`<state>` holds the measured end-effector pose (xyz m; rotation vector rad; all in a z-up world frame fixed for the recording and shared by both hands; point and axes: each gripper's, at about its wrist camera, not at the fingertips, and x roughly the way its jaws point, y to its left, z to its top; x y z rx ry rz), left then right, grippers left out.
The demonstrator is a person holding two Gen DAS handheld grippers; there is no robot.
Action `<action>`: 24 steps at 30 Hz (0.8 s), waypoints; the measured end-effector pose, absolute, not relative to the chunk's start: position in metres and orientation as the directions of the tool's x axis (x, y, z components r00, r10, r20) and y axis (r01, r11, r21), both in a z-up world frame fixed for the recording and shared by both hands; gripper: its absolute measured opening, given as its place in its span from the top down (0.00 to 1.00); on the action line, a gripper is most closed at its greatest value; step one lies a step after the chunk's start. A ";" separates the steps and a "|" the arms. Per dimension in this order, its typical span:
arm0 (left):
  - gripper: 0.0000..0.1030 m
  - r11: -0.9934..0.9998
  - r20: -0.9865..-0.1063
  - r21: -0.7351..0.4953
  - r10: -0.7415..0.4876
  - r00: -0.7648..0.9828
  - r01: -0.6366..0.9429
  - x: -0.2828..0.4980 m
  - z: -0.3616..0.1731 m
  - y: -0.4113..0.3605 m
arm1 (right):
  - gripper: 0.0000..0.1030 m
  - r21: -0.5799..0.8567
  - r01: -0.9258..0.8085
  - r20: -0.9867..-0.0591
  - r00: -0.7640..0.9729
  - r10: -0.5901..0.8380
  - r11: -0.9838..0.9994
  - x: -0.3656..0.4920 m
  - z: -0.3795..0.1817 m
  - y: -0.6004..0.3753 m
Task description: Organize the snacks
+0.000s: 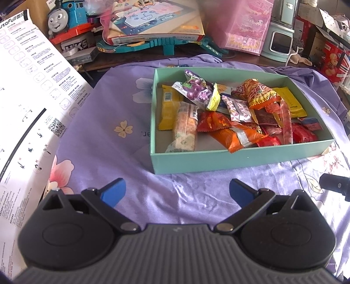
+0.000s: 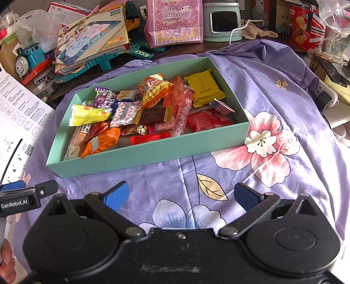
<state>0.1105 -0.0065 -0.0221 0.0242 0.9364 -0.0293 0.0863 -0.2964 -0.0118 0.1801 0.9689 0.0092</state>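
Observation:
A shallow mint-green box (image 1: 240, 161) (image 2: 153, 153) sits on a purple floral cloth (image 1: 98, 139) (image 2: 273, 91) and holds several wrapped snacks: a yellow packet (image 1: 169, 109), a purple grape packet (image 1: 196, 90), an orange bag (image 1: 258, 92) (image 2: 153, 89), red wrappers (image 2: 207, 121). My left gripper (image 1: 177, 192) hovers open over the cloth just in front of the box, nothing between its blue fingertips. My right gripper (image 2: 181, 195) is open too, over the cloth before the box's near wall. The left gripper's fingers (image 2: 28, 191) show at the right wrist view's left edge.
Clutter lines the back: a blue toy train (image 1: 67, 19) (image 2: 28, 59), a toy box (image 1: 157, 24), a pink gift bag (image 2: 175, 21), a pale green appliance (image 2: 223, 21), a red biscuit tin (image 1: 332, 61). A printed white sheet (image 1: 28, 104) lies left of the cloth.

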 end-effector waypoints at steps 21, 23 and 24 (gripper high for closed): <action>0.00 0.999 -0.807 0.031 0.021 0.590 0.007 0.111 -0.027 -0.001 | 0.00 0.147 0.069 -0.831 0.549 0.085 0.987 0.088 -0.018 -0.294; 0.00 0.999 -0.803 0.036 0.030 0.595 -0.002 0.111 -0.027 0.001 | 0.00 0.145 0.069 -0.832 0.548 0.084 0.987 0.088 -0.018 -0.294; 0.00 0.999 -0.801 0.034 0.030 0.597 -0.005 0.111 -0.026 0.002 | 0.00 0.144 0.069 -0.833 0.548 0.083 0.987 0.088 -0.018 -0.294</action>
